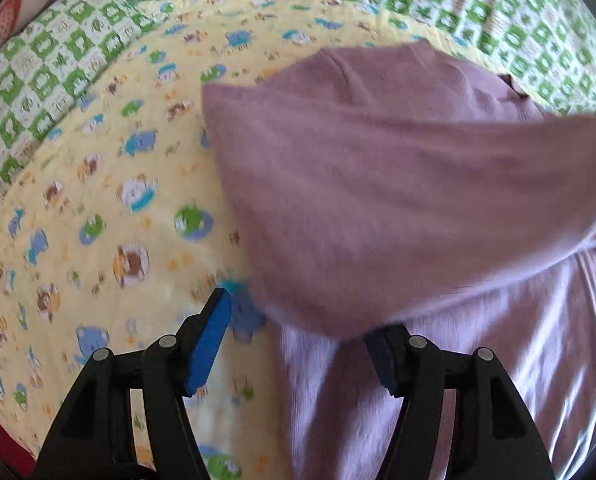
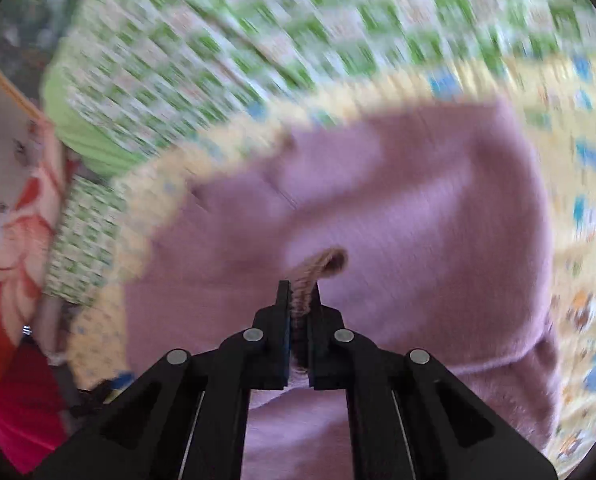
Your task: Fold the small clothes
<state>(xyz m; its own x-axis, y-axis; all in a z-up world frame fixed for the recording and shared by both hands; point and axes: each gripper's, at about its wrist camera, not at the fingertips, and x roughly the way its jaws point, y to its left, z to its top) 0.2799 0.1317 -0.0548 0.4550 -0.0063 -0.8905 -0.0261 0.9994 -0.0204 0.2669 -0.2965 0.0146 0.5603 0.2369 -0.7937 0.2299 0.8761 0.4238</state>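
**A:** Where does the garment lie, and who has it?

**B:** The mauve garment (image 1: 398, 184) lies on the yellow cartoon-print blanket (image 1: 97, 200). 1 flap of it is lifted and carried over the lower layer. In my right wrist view the right gripper (image 2: 300, 296) is pinched on a bunched edge of the cloth, which pokes out between the 2 fingers. My left gripper (image 1: 298, 320) stands wide apart: the left blue pad (image 1: 209, 344) shows bare over the blanket, and the other finger sits partly under the lifted flap. I see no cloth clamped there.

**A:** Which relation does the coming move turn on?

**B:** The flap hangs ahead of and above the left fingers, its long edge running across that view from left to right. The flat layer extends toward the lower right. I judge the right hand to be the working one, since it alone holds fabric. The fold seems part-made; the flap has yet to be laid down flat.

**A:** Any writing or label?

**B:** None I can read. The green checked quilt (image 1: 478, 8) beyond the blanket carries small printed squares, too blurred to make out. A seam shows near the garment's far edge, but no tag. The right view is heavily smeared.
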